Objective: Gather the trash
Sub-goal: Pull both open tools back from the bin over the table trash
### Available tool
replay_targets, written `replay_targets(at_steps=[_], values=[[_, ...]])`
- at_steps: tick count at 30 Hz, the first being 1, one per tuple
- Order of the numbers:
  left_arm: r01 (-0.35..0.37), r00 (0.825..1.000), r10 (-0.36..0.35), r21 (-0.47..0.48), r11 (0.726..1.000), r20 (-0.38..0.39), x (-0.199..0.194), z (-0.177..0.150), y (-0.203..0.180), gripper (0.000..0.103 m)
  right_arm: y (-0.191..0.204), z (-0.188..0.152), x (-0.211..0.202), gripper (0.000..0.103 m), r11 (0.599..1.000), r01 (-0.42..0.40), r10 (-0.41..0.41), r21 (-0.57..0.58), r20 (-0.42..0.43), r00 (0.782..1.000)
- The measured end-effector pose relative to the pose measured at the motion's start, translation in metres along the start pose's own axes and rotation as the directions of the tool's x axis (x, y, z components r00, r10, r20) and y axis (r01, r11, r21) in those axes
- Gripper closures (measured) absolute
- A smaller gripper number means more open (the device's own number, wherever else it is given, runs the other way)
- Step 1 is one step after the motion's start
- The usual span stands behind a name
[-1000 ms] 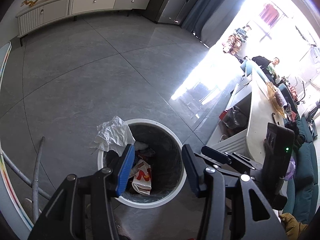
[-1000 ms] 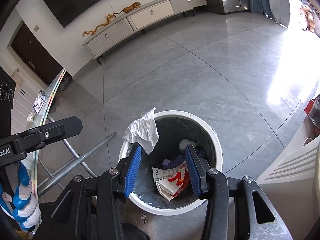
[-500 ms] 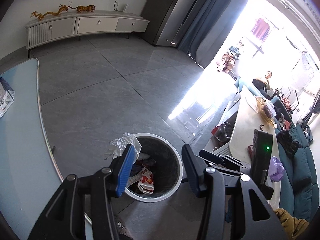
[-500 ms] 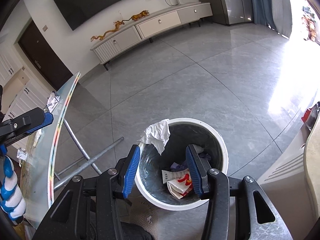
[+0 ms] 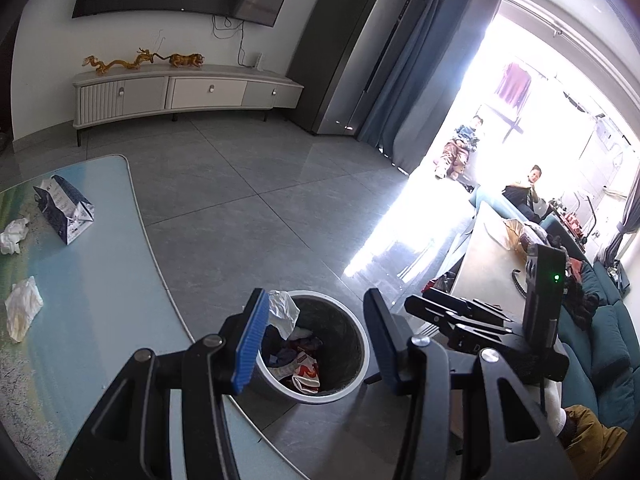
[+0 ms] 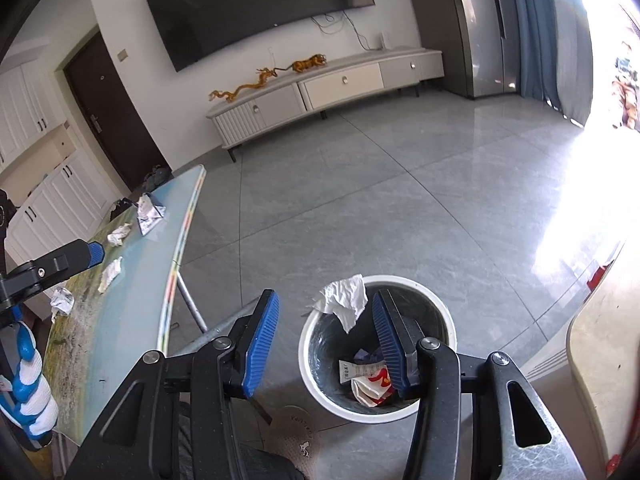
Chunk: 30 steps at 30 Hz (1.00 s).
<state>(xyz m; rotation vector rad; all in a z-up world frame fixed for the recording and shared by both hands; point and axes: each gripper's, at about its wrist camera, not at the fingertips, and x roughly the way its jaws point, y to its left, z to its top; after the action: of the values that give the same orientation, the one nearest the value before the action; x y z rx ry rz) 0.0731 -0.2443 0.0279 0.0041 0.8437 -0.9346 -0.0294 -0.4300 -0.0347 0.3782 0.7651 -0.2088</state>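
Trash remains on the worktop (image 5: 100, 280): tissue wads (image 5: 23, 308), a paper bag (image 5: 64, 208). Both hand-held grippers, left (image 5: 316, 340) and right (image 6: 326, 340), are empty, jaws apart, above the filled bin (image 6: 400, 414); a reach toward a wad is judged next

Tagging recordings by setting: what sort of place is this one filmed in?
Most likely a home living room: a wall-mounted television above a long low media cabinet, a teal sofa, and a glass-topped table strewn with crumpled tissues beside a round trash bin on grey tiles.
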Motion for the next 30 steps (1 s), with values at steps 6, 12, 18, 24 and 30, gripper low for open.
replay_targets(at_steps=[6, 12, 18, 24, 30], values=[[-0.026, 0.999, 0.026, -0.015, 1.0, 0.041, -0.027, -0.004, 0.014, 0.056, 0.028, 0.005, -0.015, 0.052, 0.998, -0.014, 0.016, -0.054, 0.024, 1.0], [-0.058, 0.995, 0.061, -0.041, 0.997, 0.073, -0.048, -0.008, 0.035, 0.056, 0.053, 0.008, -0.025, 0.051, 0.994, -0.033, 0.037, -0.101, 0.036, 0.999], [-0.093, 0.988, 0.102, -0.077, 0.993, 0.116, -0.074, -0.013, 0.055, 0.052, 0.076, 0.011, -0.031, 0.05, 0.988, -0.055, 0.062, -0.144, 0.044, 0.997], [-0.139, 0.975, 0.156, -0.115, 0.984, 0.158, -0.103, -0.018, 0.08, 0.051, 0.103, 0.016, -0.036, 0.049, 0.979, -0.078, 0.09, -0.189, 0.054, 0.994], [-0.21, 0.949, 0.24, -0.158, 0.965, 0.203, -0.144, -0.029, 0.113, 0.05, 0.135, 0.021, -0.04, 0.047, 0.962, -0.115, 0.133, -0.248, 0.059, 0.989]])
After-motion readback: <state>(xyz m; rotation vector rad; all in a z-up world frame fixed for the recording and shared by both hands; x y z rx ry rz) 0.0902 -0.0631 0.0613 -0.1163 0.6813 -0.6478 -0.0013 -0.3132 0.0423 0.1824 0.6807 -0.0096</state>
